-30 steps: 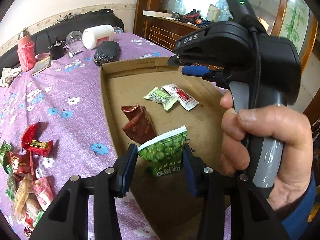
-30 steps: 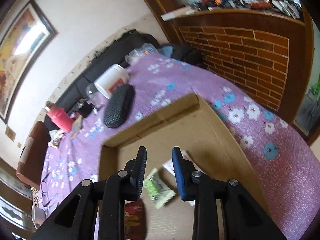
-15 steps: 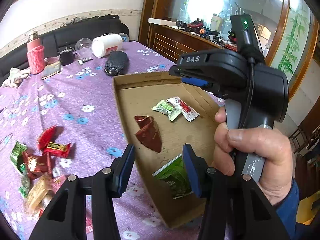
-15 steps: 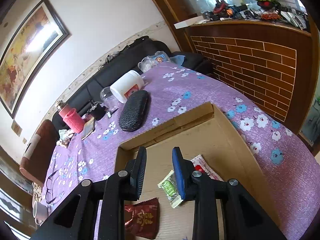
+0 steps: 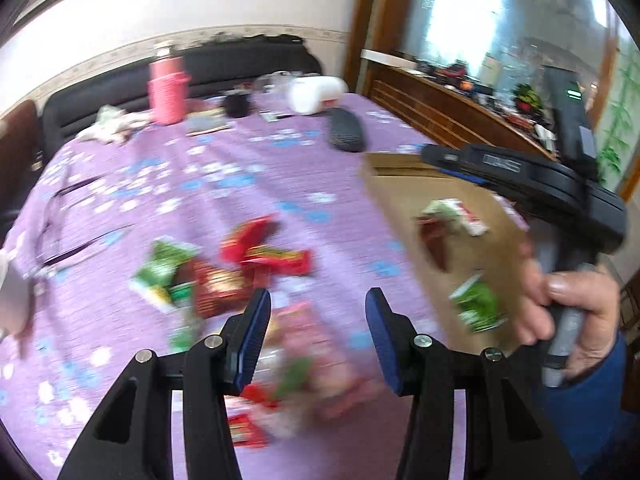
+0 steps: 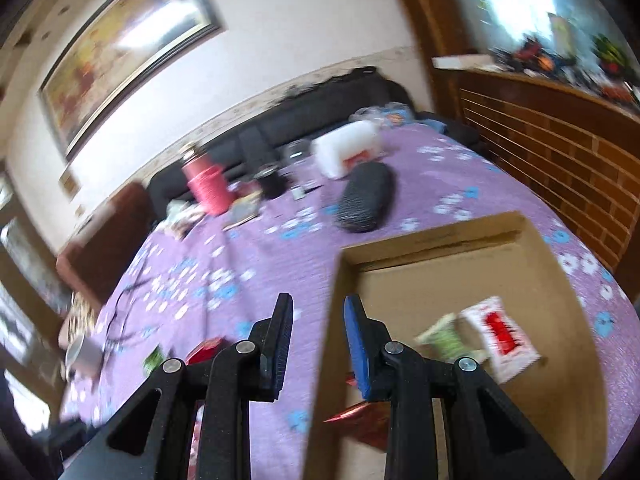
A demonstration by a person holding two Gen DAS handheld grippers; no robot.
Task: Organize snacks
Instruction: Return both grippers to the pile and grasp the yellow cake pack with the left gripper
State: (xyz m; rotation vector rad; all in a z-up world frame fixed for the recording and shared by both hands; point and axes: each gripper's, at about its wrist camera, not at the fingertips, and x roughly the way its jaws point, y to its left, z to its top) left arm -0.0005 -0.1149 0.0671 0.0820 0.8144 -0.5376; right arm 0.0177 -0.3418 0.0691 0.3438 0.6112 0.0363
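Your empty left claw (image 5: 318,328), jaws parted, hovers over the blurred snack pile (image 5: 224,276) on the purple desk (image 5: 200,184) beside the cardboard box (image 5: 472,208), so closing now risks pinching several wrappers; your right claw (image 6: 318,344) is narrow and empty.

Two wrist fisheyes, both angled down over the purple floral tablecloth (image 5: 248,168).
Left wrist view sat just left of the cardboard box (image 5: 472,208), close above loose snack packets (image 5: 256,256), blurred, with the right gripper (image 5: 444,160) over the box. Right wrist view looked from the box's (image 6: 448,264) near-left corner toward the sofa (image 6: 320,108). Both shared the box, pink bottle (image 6: 206,188) and black case (image 6: 366,196).
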